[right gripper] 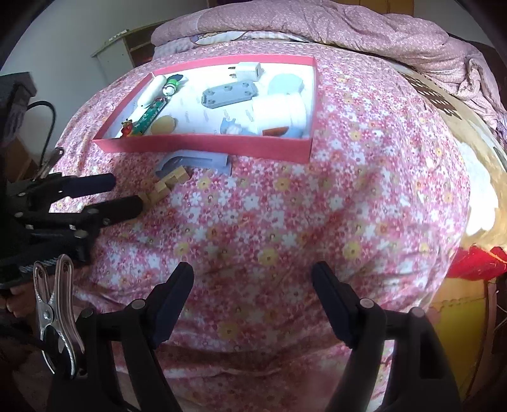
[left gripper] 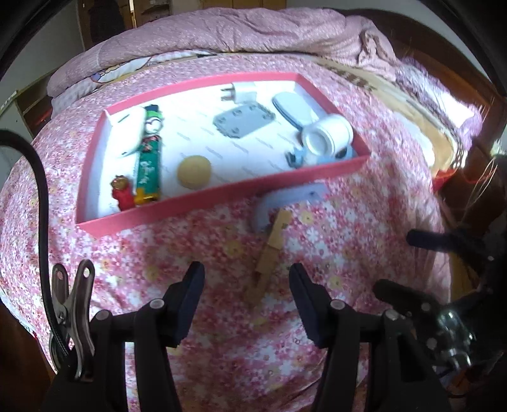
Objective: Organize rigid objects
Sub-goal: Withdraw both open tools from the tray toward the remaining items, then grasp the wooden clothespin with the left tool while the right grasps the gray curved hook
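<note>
A pink shallow box (left gripper: 221,198) (right gripper: 202,146) lies on the flowered bedspread and holds several small items: a white plug (left gripper: 242,91), a grey plate (left gripper: 242,120), a white jar (left gripper: 326,134), a yellow disc (left gripper: 194,172) and a green tube (left gripper: 148,168). In front of the box lie a wooden block piece (left gripper: 271,247) (right gripper: 161,187) and a grey-blue curved part (left gripper: 279,202) (right gripper: 193,163). My left gripper (left gripper: 245,275) (right gripper: 122,191) is open, its fingers on either side of the wooden piece's near end. My right gripper (right gripper: 253,279) is open and empty over bare bedspread.
A rumpled pink quilt (left gripper: 253,28) lies behind the box. The bed's wooden edge (left gripper: 469,133) runs along the right, with a red cloth (right gripper: 475,260) beyond it. A metal clip (left gripper: 73,304) and black cable hang at the left.
</note>
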`<state>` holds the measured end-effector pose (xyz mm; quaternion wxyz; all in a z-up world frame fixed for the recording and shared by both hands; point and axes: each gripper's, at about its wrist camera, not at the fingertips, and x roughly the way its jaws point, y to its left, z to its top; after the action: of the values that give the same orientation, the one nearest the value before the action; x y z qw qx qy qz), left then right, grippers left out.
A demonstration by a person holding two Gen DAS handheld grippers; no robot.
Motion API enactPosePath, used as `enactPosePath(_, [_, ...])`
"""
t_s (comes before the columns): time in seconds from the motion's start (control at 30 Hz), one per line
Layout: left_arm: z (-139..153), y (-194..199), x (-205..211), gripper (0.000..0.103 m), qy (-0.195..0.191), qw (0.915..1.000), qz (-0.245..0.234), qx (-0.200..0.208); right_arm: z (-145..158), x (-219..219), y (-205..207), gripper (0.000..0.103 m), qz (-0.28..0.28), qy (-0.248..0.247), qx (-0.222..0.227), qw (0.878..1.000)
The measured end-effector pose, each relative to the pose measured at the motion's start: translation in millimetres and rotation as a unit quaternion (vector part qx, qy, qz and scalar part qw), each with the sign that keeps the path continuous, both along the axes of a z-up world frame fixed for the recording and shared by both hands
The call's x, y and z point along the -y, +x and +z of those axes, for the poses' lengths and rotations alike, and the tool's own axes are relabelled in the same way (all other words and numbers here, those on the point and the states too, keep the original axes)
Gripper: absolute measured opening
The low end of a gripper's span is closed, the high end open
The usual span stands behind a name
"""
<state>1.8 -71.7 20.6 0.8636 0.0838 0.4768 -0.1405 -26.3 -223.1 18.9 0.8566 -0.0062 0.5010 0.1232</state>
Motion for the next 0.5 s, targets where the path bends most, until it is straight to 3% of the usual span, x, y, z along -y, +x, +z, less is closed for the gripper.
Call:
enactPosePath(0.23, [-11.7,5.9,14.7,0.057,0.019,0.9998,-0.006,0.008,-7.3,2.5,-4.5,0.079,0.0,0.005,-0.004,1.0])
enactPosePath(0.33, [-15.9,7.1,15.8,0.04,0.014,0.9998,-0.014,0.0,-8.1,2.4,-4.5,0.079,0.002,0.004,-0.004,1.0])
enactPosePath(0.37, [-15.8,6.8,16.1,0.038,0.013,0.9998,-0.015,0.002,-8.4,2.1,-4.5,0.079,0.002,0.003,-0.004,1.0])
enactPosePath(0.43, [-14.7,6.9,15.2,0.024,0.008,0.9998,-0.018,0.003,-9.3,1.4,-4.5,0.079,0.002,0.001,-0.004,1.0])
enactPosePath(0.5, [-14.1,5.6,15.4,0.017,0.004,0.9998,-0.02,0.002,-9.8,1.0,-5.1,0.079,0.002,-0.001,-0.002,1.0])
